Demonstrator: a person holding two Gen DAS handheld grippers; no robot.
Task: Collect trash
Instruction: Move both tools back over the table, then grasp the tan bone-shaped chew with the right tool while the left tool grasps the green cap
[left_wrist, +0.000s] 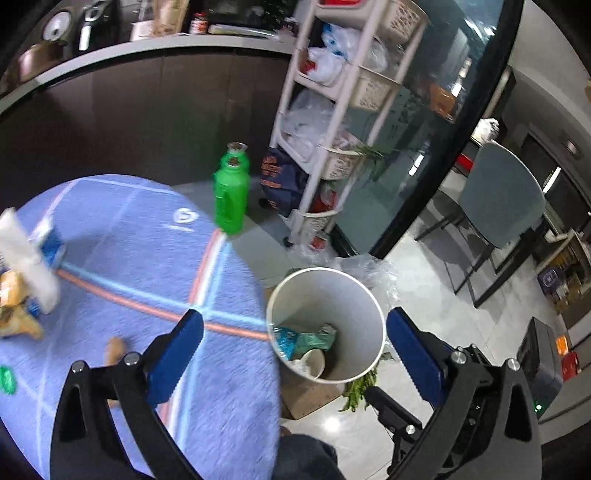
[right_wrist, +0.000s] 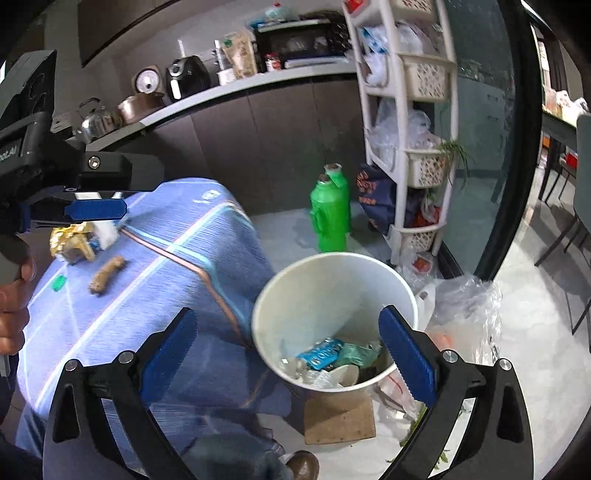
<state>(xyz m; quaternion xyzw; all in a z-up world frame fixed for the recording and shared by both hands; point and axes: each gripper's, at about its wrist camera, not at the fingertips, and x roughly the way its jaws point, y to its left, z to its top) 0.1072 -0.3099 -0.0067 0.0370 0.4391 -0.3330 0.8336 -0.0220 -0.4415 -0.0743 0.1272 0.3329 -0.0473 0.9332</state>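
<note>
From the left wrist camera, the left gripper (left_wrist: 299, 350) is wide open and holds nothing. Its two blue fingers stand apart, with the tall white round bucket (left_wrist: 369, 295) showing between them. The bucket stands on the floor, just beside the round table with the fuzzy blue cloth (left_wrist: 129, 258). The trash to pick up lies on the far left of the cloth: a blurry white packet with a blue bit (left_wrist: 26, 258), a crinkly gold wrapper (left_wrist: 11, 291), a short brown stick-shaped piece (left_wrist: 114, 349) and a tiny green scrap (left_wrist: 6, 380). From the right wrist camera, the right gripper (right_wrist: 291, 350) is wide open and empty too, and it hangs above the bucket (right_wrist: 295, 295), which already has wrappers at the bottom. In this view the left gripper (right_wrist: 110, 216) is right over the white packet (right_wrist: 107, 230) and the gold wrapper (right_wrist: 70, 240), so I think grabbing one of these comes next. To do it well, pick one piece only, put one finger on each side of it, go down until the tips nearly brush the cloth, then squeeze gently so the cloth is not pinched. Lift straight up and let go only when it is over the middle of the bucket.
</note>
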